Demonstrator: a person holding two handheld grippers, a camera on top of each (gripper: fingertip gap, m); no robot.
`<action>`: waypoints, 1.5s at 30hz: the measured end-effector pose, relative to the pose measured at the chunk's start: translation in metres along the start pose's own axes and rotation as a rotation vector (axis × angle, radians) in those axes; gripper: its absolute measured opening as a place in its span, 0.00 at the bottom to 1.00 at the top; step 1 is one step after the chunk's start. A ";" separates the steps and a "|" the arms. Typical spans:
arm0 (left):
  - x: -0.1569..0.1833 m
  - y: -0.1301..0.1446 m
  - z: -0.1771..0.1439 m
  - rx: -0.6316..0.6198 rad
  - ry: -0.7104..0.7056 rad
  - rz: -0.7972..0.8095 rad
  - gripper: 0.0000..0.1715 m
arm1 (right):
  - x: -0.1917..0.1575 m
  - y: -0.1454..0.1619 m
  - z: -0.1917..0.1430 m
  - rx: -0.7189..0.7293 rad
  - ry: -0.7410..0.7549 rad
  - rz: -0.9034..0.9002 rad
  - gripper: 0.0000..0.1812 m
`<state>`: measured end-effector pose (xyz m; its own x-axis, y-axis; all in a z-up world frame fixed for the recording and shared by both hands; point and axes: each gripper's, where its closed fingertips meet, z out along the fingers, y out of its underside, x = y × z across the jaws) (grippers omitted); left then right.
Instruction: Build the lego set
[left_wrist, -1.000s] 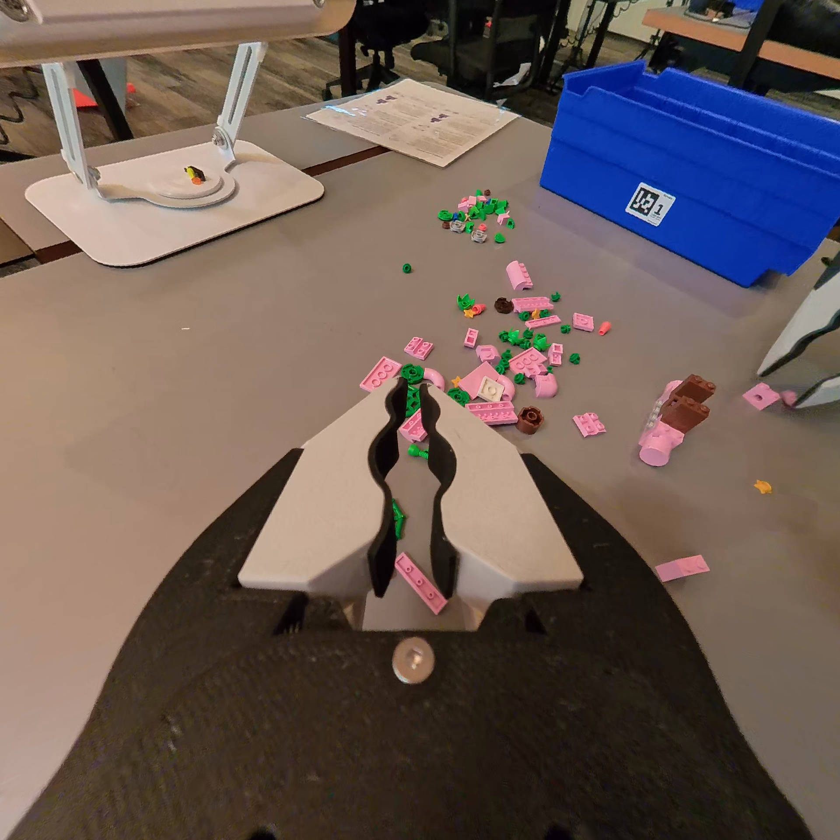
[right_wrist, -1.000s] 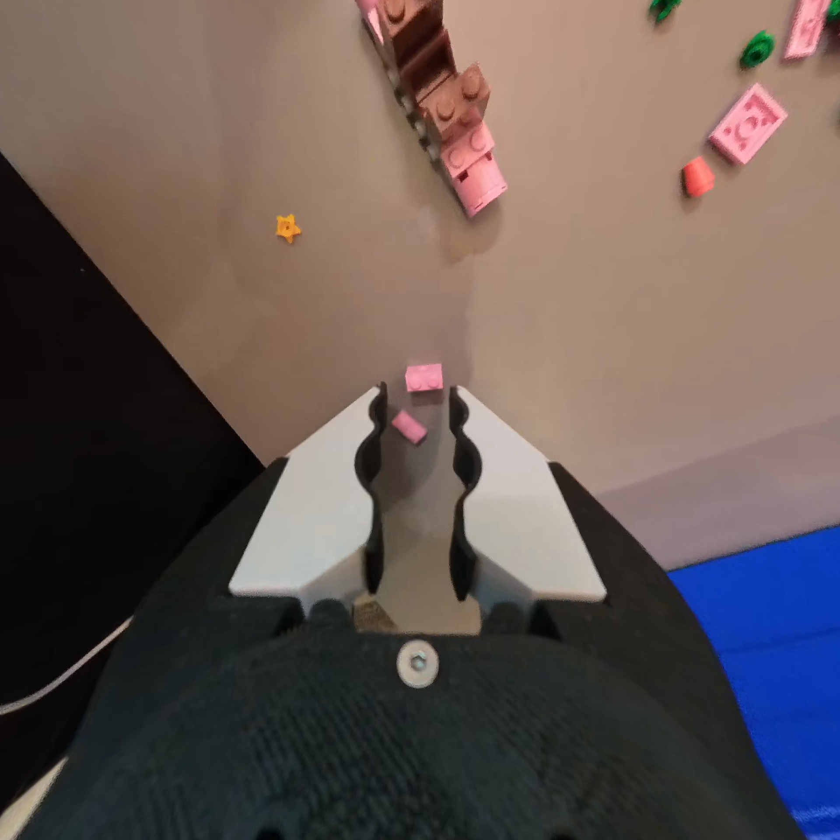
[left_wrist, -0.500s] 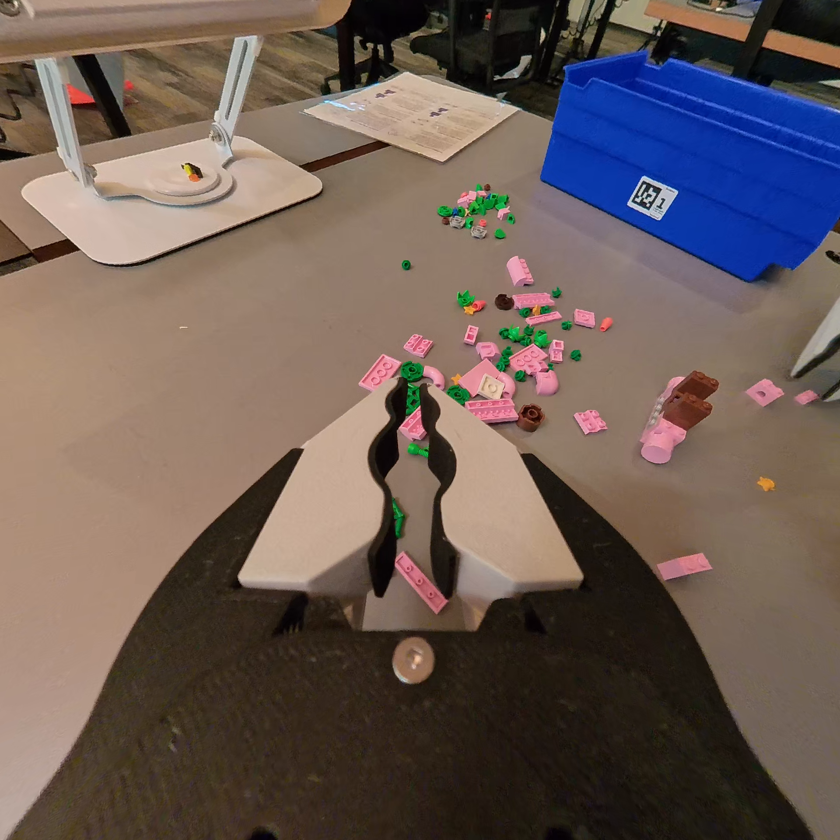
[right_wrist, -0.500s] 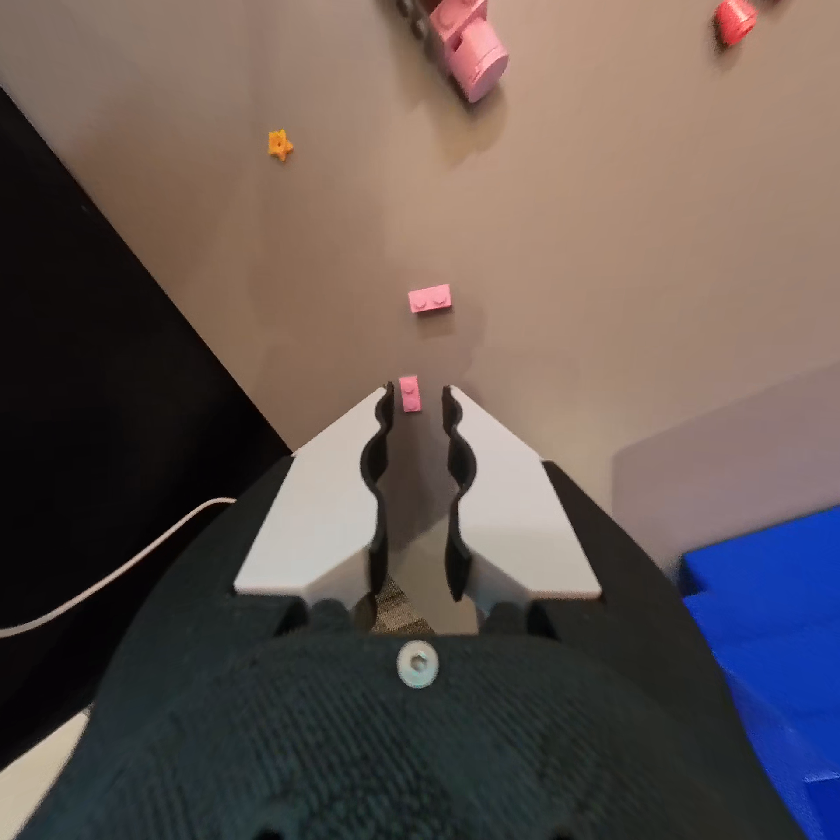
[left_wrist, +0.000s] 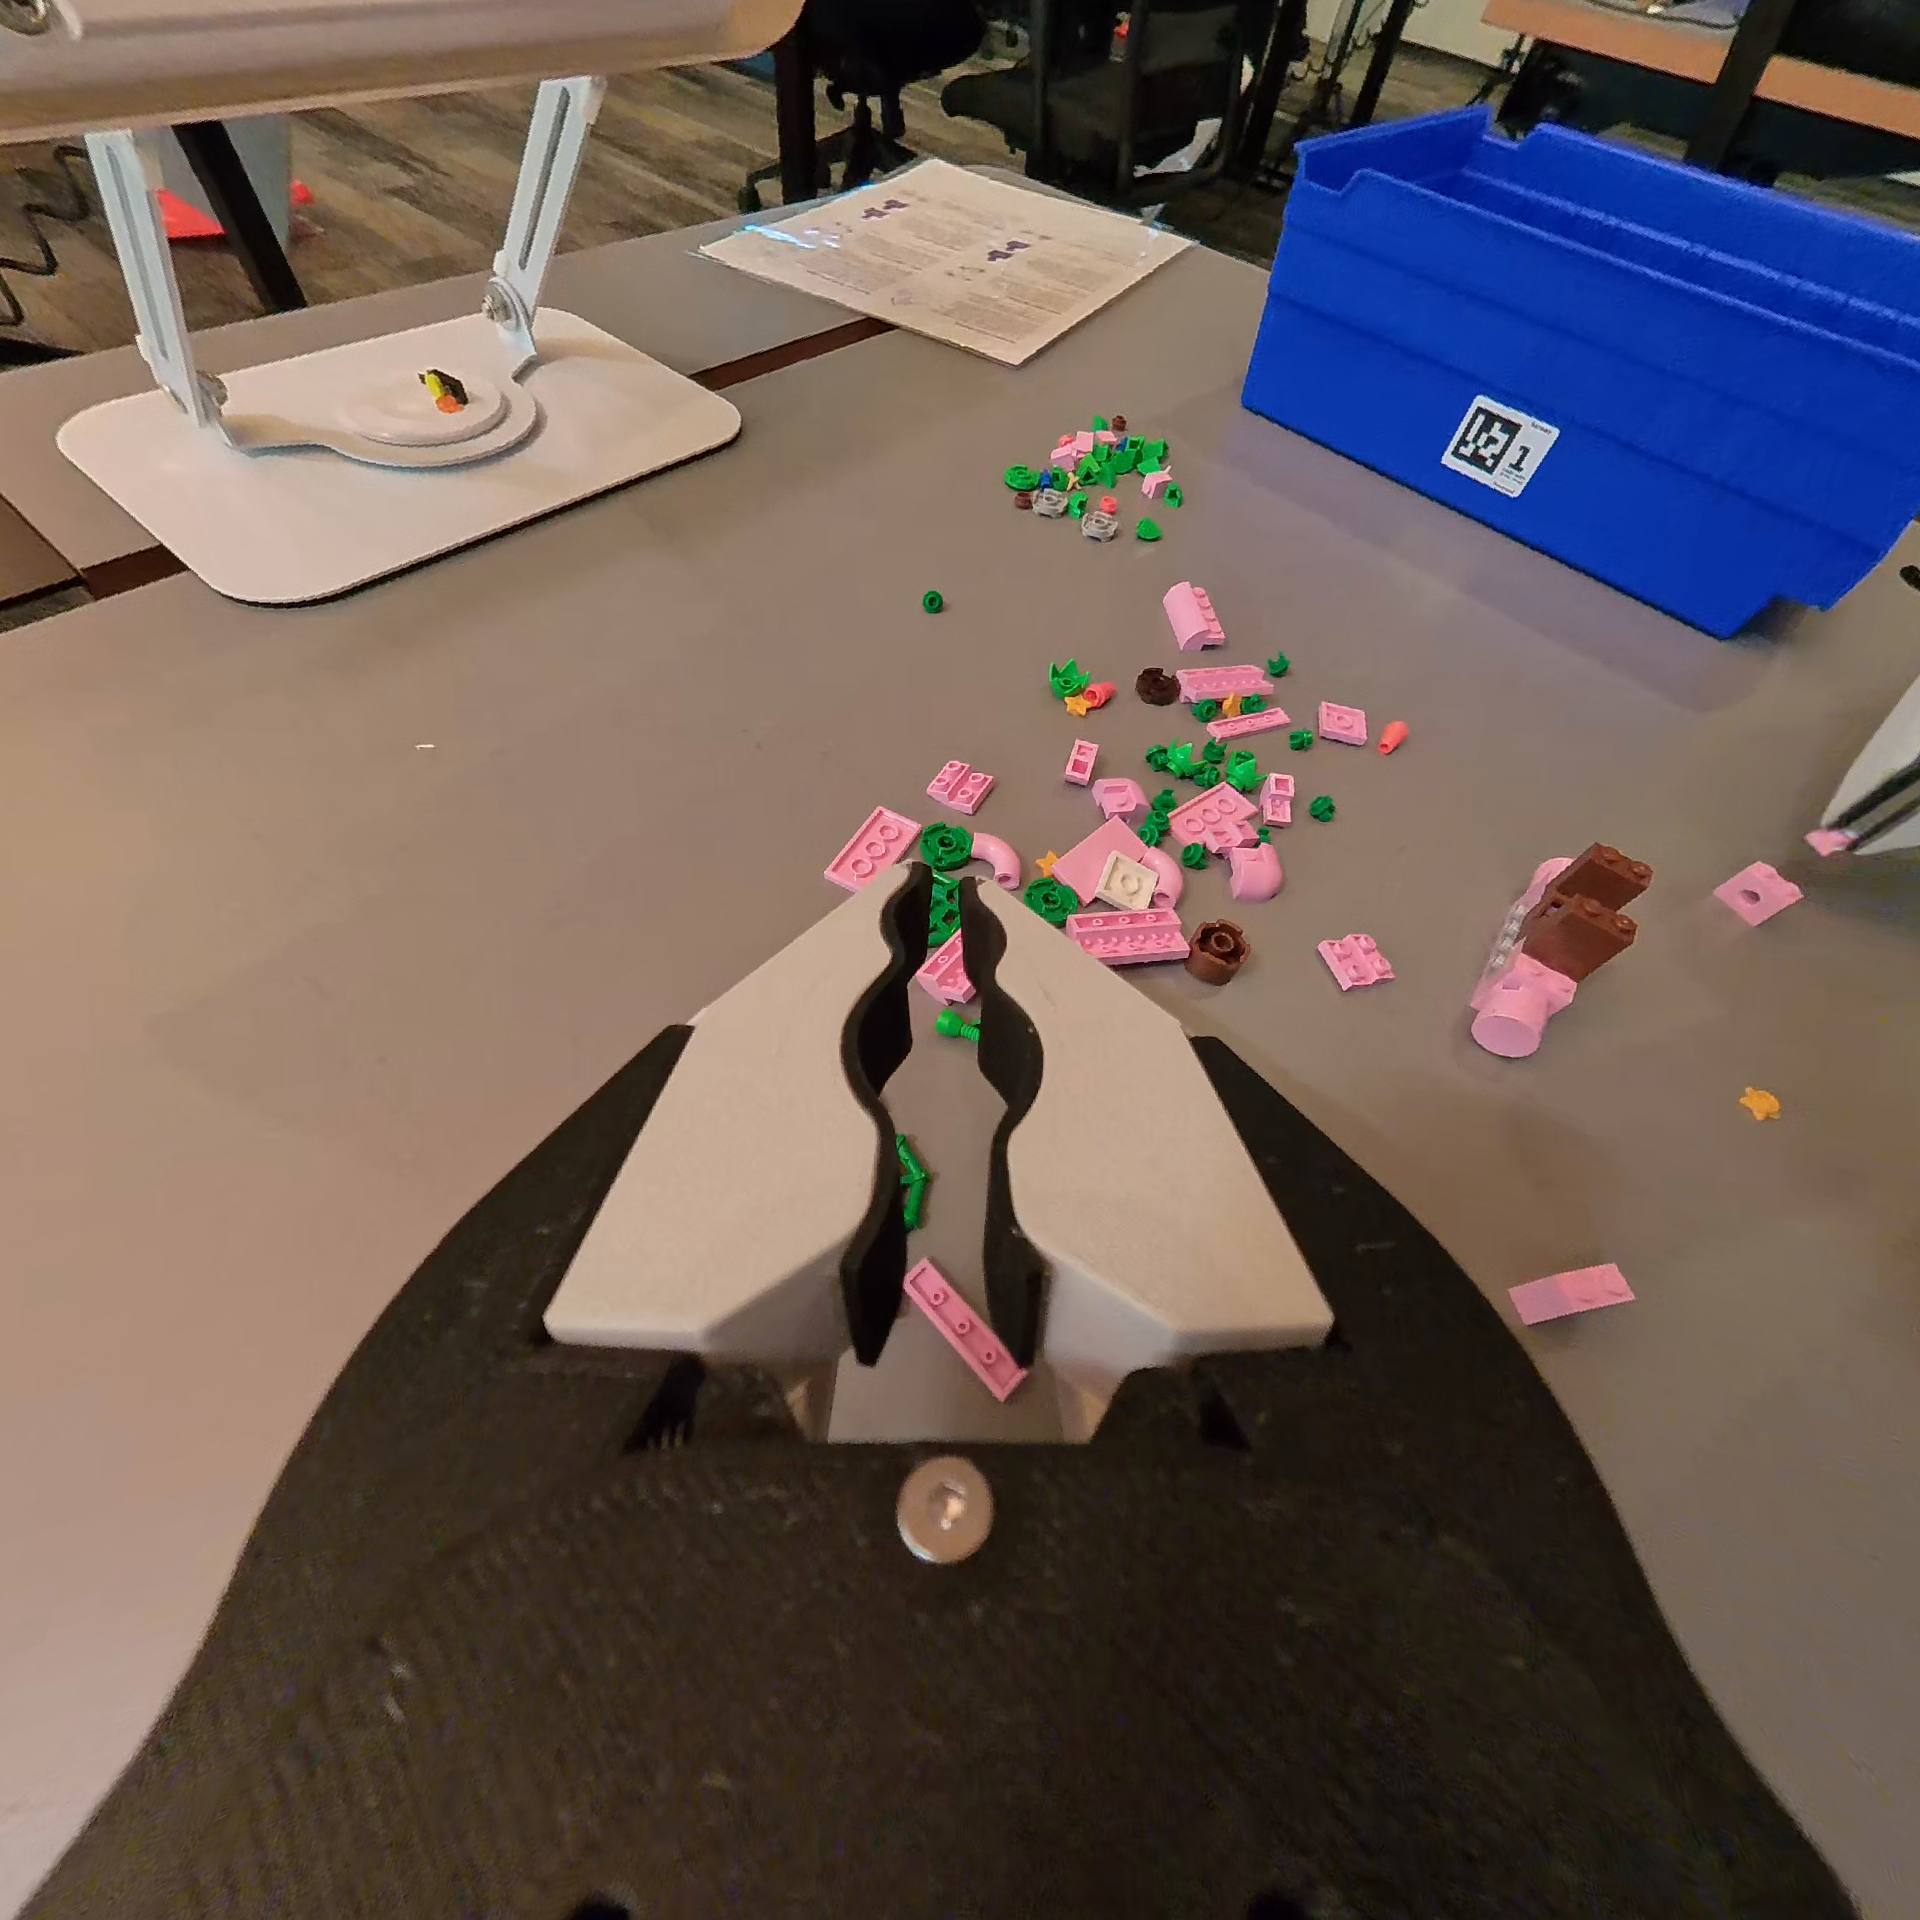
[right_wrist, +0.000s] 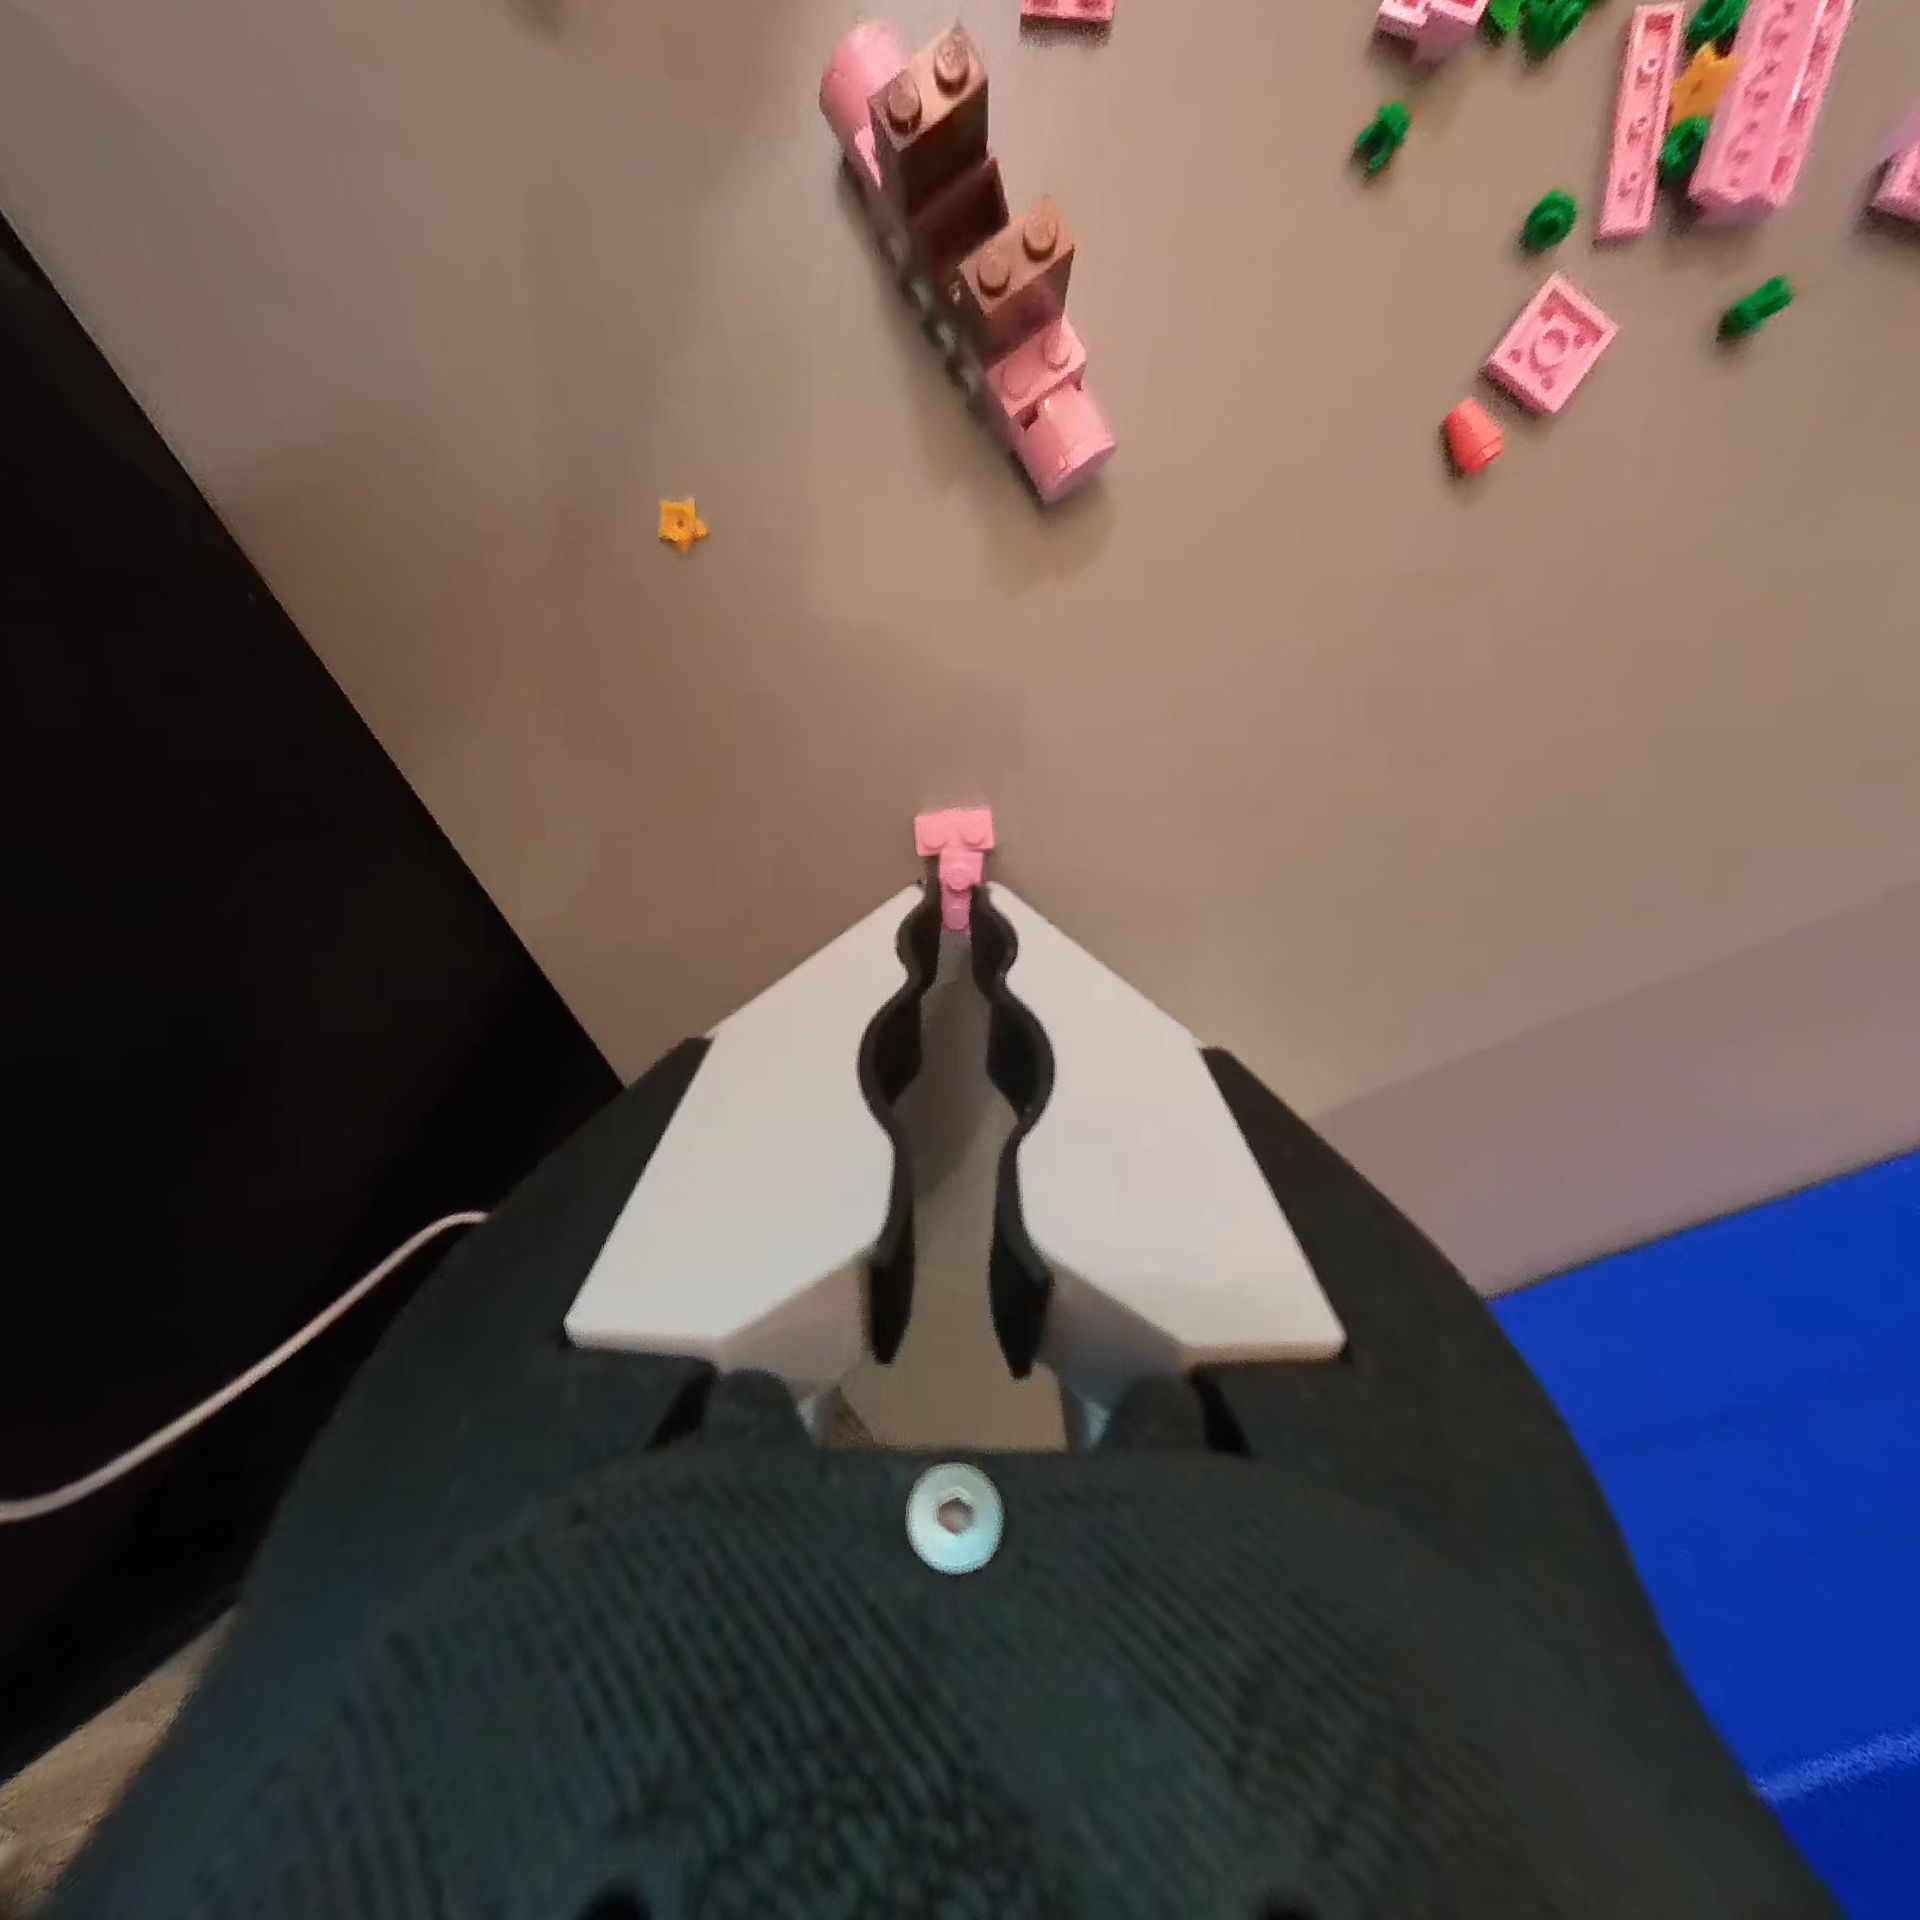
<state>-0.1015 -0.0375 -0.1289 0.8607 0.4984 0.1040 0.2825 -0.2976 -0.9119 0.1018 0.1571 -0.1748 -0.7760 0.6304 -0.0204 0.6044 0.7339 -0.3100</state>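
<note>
Change since the earlier frames: your right gripper (right_wrist: 958, 896), which had its fingers apart around a small pink piece lying on the table, now pinches that piece at its tips; your left gripper has hardly shifted.
Right gripper: your jaws are drawn in narrow on the small pink piece (right_wrist: 958, 891), which sticks out past the tips.
Small pink plate: a two-stud pink plate (right_wrist: 954, 831) lies on the grey table (right_wrist: 1351, 727) right at the end of the held piece; you cannot tell whether the two touch.
Left gripper: your left gripper (left_wrist: 943, 883) hangs over the near edge of the loose bricks with only a narrow gap between its fingers and nothing gripped; a long pink strip (left_wrist: 964, 1330) on the table shows through the gap near the base.
Part-built model: the pink and brown model (right_wrist: 977, 249) lies on its side on the table, ahead of your right gripper and well apart from it.
Loose bricks: pink and green pieces (left_wrist: 1174, 821) are scattered ahead of your left gripper, with a smaller, mostly green heap (left_wrist: 1091, 478) farther off.
Orange star: a tiny orange star (right_wrist: 681, 522) lies alone to the left of the model in the right wrist view.
Blue bin: the blue bin (left_wrist: 1600, 343) stands at the far right of the table.
Instruction sheet: a printed sheet (left_wrist: 945, 260) lies at the far edge.
White stand: a white stand (left_wrist: 395, 457) sits at the far left.
</note>
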 end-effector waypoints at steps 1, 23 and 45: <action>0.000 0.000 0.000 0.000 0.001 0.000 0.02 | 0.002 0.002 0.002 -0.018 0.021 -0.024 0.02; 0.000 0.001 0.001 -0.011 -0.007 0.010 0.02 | 0.013 0.038 0.015 -0.142 0.009 0.294 0.10; 0.000 0.003 0.001 -0.016 -0.010 0.017 0.02 | 0.012 0.033 0.013 -0.135 0.066 0.174 0.12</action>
<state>-0.1014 -0.0372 -0.1317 0.8612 0.5011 0.0848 0.2749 -0.3190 -0.9070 0.1102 0.1860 -0.1980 -0.6468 0.7627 0.0014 0.7504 0.6367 -0.1772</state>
